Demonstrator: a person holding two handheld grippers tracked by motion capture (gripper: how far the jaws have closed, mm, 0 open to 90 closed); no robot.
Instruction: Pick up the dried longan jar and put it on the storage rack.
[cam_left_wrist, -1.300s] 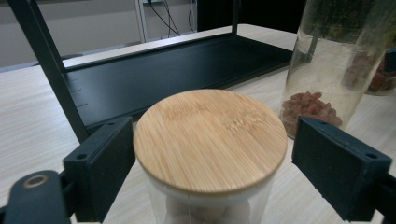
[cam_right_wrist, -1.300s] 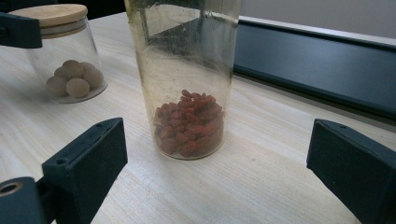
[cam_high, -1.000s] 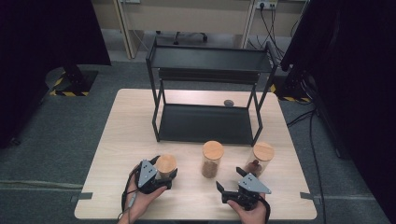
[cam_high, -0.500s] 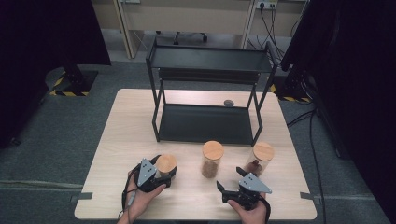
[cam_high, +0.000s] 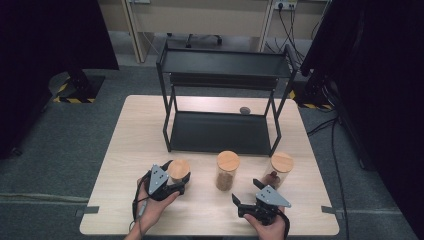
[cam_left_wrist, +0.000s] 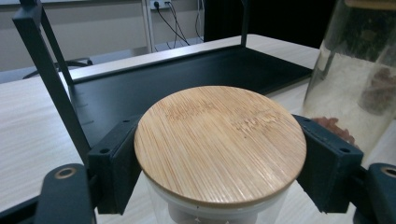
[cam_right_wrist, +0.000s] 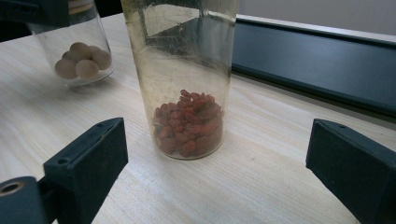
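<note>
Three glass jars with bamboo lids stand in a row in front of a black rack. My left gripper (cam_high: 178, 176) is shut on the left jar (cam_high: 178, 169), which holds pale round balls (cam_right_wrist: 77, 56). In the left gripper view both pads (cam_left_wrist: 114, 163) press on the rim of its lid (cam_left_wrist: 219, 140). My right gripper (cam_high: 247, 192) stands open near the table's front edge, pointing at the middle jar (cam_high: 227, 170). In the right gripper view that jar (cam_right_wrist: 187, 93), holding red bits, stands a little beyond the spread jaws, untouched. The right jar (cam_high: 280, 167) holds brown pieces.
A black two-level metal rack (cam_high: 220, 130) stands at the back of the wooden table (cam_high: 140, 135), its lower shelf (cam_left_wrist: 187, 74) bare. A small dark object (cam_high: 244, 110) lies on the table behind the rack. Dark screens flank the table.
</note>
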